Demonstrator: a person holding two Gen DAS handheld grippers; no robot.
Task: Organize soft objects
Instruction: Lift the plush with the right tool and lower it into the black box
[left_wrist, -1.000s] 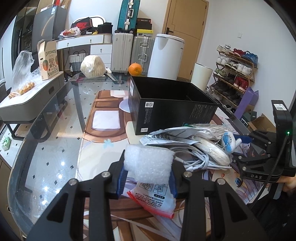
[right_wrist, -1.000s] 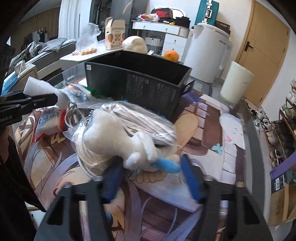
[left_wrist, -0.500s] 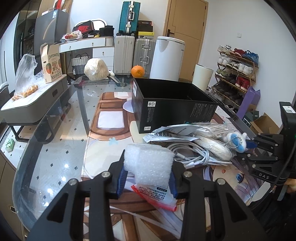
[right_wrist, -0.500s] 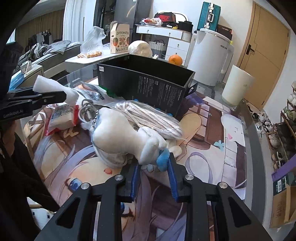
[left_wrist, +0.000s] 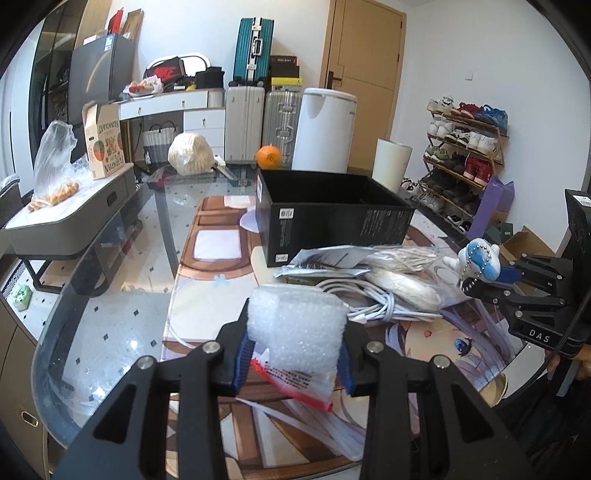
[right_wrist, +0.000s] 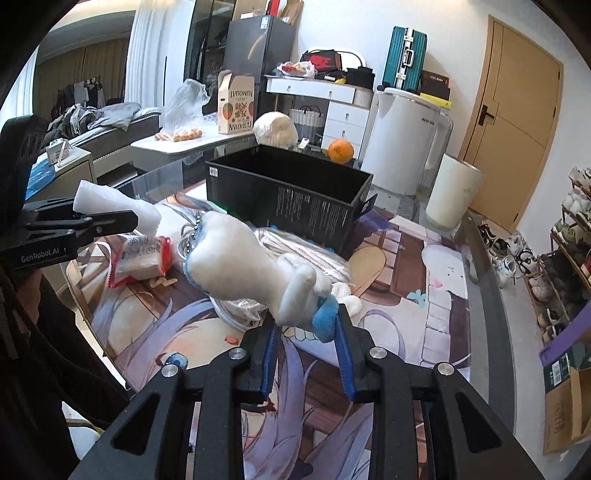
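Note:
My left gripper (left_wrist: 293, 345) is shut on a white foam roll (left_wrist: 295, 325) and holds it above the table; it also shows in the right wrist view (right_wrist: 110, 208). My right gripper (right_wrist: 304, 334) is shut on a white and blue plush toy (right_wrist: 251, 273) with a bead chain, lifted off the table; the toy also shows in the left wrist view (left_wrist: 480, 260). An open black box (left_wrist: 332, 218) stands behind. A red-edged packet (right_wrist: 142, 258), a bagged rope bundle (left_wrist: 399, 273) and a white cable (left_wrist: 373, 301) lie in front of the box.
The glass table (left_wrist: 110, 295) carries an illustrated mat (right_wrist: 406, 295). An orange (left_wrist: 269, 157) and a wrapped white ball (left_wrist: 190, 153) sit at the far end. Suitcases, a white bin and a shoe rack (left_wrist: 465, 155) stand beyond.
My right gripper has closed on the plush toy and lifted it off the pile. My left gripper keeps hold of the foam roll and has risen slightly.

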